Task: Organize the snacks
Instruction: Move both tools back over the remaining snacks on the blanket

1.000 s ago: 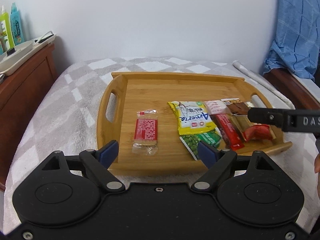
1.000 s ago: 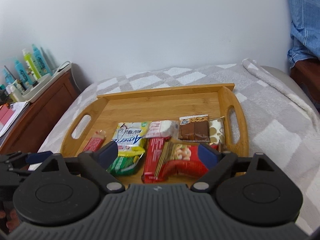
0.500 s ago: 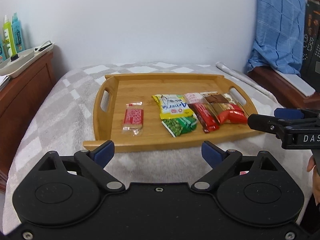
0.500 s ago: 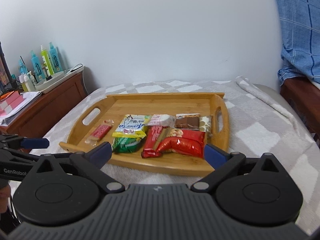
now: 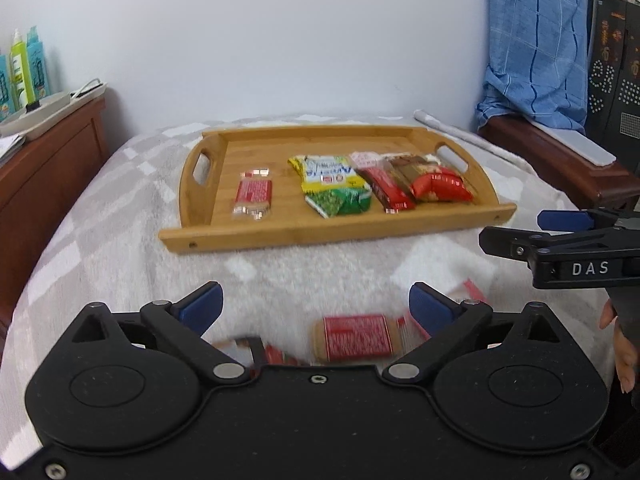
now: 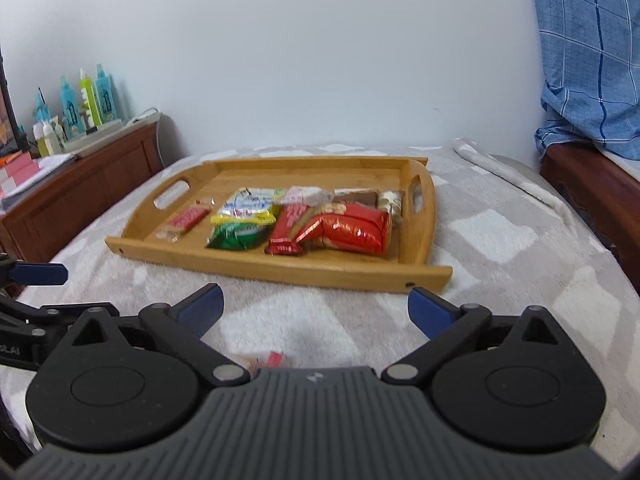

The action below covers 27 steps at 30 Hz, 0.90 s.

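A bamboo tray (image 5: 280,232) (image 6: 280,270) lies on the bed and holds several snacks: a small red packet (image 5: 253,196), a yellow and green pea bag (image 5: 330,188), a red bar (image 5: 387,194) and a shiny red pack (image 6: 352,230). My left gripper (image 5: 314,306) is open and empty, well short of the tray, above a loose red packet (image 5: 356,338) on the blanket. My right gripper (image 6: 314,306) is open and empty, also short of the tray; it shows at the right of the left wrist view (image 5: 560,228). More loose wrappers (image 5: 272,354) lie half hidden under the left gripper.
A grey and white checked blanket (image 6: 500,240) covers the bed. A brown wooden cabinet (image 6: 80,188) with bottles stands at the left. A blue cloth (image 5: 536,40) hangs over wooden furniture at the right. A white wall is behind.
Both grippers have pulled back from the tray toward the near side of the bed. Loose snacks on the blanket have come into view under the left gripper.
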Motion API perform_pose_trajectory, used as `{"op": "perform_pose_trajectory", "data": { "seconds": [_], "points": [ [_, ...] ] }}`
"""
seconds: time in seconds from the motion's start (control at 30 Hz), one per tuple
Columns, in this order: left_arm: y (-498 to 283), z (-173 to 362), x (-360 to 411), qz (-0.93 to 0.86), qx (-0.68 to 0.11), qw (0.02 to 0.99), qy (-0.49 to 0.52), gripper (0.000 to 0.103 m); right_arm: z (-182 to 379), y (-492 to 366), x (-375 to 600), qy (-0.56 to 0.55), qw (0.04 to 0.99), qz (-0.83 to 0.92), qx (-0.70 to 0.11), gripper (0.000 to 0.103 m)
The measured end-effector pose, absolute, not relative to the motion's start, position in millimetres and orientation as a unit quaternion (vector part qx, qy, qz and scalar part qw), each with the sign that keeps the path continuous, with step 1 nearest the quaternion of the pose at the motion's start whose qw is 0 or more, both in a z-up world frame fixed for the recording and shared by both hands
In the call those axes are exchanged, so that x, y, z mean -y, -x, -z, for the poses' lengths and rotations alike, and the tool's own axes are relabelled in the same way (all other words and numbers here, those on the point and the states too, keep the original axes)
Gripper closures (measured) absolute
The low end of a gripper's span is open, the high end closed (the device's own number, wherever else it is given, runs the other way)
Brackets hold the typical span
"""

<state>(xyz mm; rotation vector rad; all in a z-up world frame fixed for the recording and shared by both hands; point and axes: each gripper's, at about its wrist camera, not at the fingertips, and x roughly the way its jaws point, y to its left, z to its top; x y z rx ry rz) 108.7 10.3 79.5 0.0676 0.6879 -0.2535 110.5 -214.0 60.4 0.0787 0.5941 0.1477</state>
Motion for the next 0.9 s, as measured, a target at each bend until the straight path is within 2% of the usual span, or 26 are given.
{"op": "perform_pose_trajectory", "data": {
  "seconds": [0.17,0.3,0.37,0.47,0.63,0.9],
  "points": [
    [-96,-61,-7,0.113,-0.347,0.930,-0.039,0.006,-53,-103,210,-0.032,0.952,-0.067,-0.296,0.000],
    [-87,-50,-7,0.128,-0.362,0.923,-0.036,0.024,-48,-98,202,-0.014,0.952,-0.068,-0.298,0.000],
    [-82,-47,-7,0.129,-0.365,0.921,-0.036,0.028,-46,-95,198,-0.003,0.951,-0.072,-0.299,0.000],
    [-78,-44,-9,0.124,-0.367,0.921,-0.037,0.028,-44,-92,190,0.003,0.949,-0.098,-0.300,0.001],
    [-83,-39,-14,0.108,-0.374,0.920,-0.044,0.028,-39,-91,175,0.032,0.943,-0.125,-0.307,0.010],
    [-91,-31,-19,0.100,-0.379,0.919,-0.045,0.028,-32,-92,166,0.035,0.935,-0.140,-0.324,0.015]
  ]
}}
